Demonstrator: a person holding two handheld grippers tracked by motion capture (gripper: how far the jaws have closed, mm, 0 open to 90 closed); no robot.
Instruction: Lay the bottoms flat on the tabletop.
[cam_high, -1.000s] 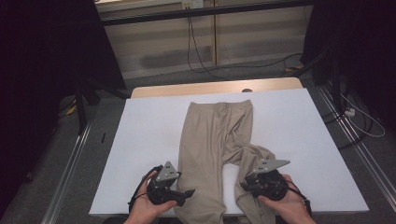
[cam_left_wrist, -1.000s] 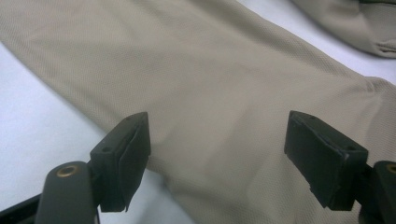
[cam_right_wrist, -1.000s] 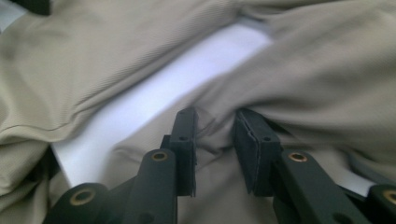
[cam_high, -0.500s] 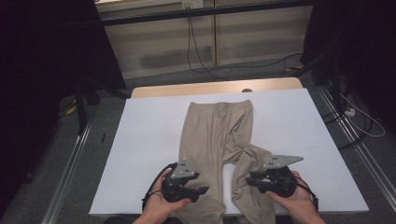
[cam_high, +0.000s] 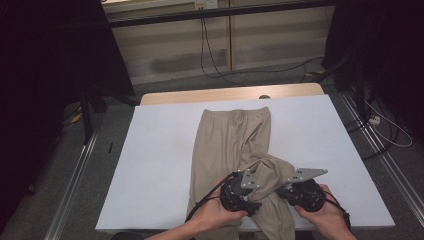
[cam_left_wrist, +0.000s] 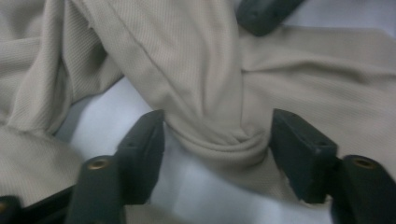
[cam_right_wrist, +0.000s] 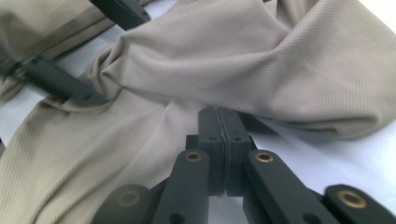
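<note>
A pair of beige ribbed trousers (cam_high: 232, 150) lies lengthwise down the middle of a white table (cam_high: 150, 165) in the high view, waistband toward the upper centre of the frame and legs running to the bottom edge. Part of the right-hand leg is bunched up into a raised fold in the lower centre of the frame. A person's two hands come in from the bottom edge, each holding a black gripper. The left gripper (cam_high: 255, 202) sits at the lower centre, over the trousers, just beside the bunched fold. In the left gripper view its jaws stand apart at the bottom of the frame, with a twisted ridge of the beige cloth (cam_left_wrist: 219, 135) lying between them; the left jaw is clear of the cloth, the right jaw stands at its edge, and whether that one touches cannot be told. These jaws have just been opening a little. The right gripper (cam_high: 282, 192) is at the lower right of the high view, close to the left one. In the right gripper view its jaws are pressed flat together in the lower centre, their tips against the trouser cloth (cam_right_wrist: 261, 65); whether any cloth is pinched between them cannot be told. They have just been closing. Beyond the table, cables (cam_high: 215, 60) trail across the floor at the top of the high view.
</note>
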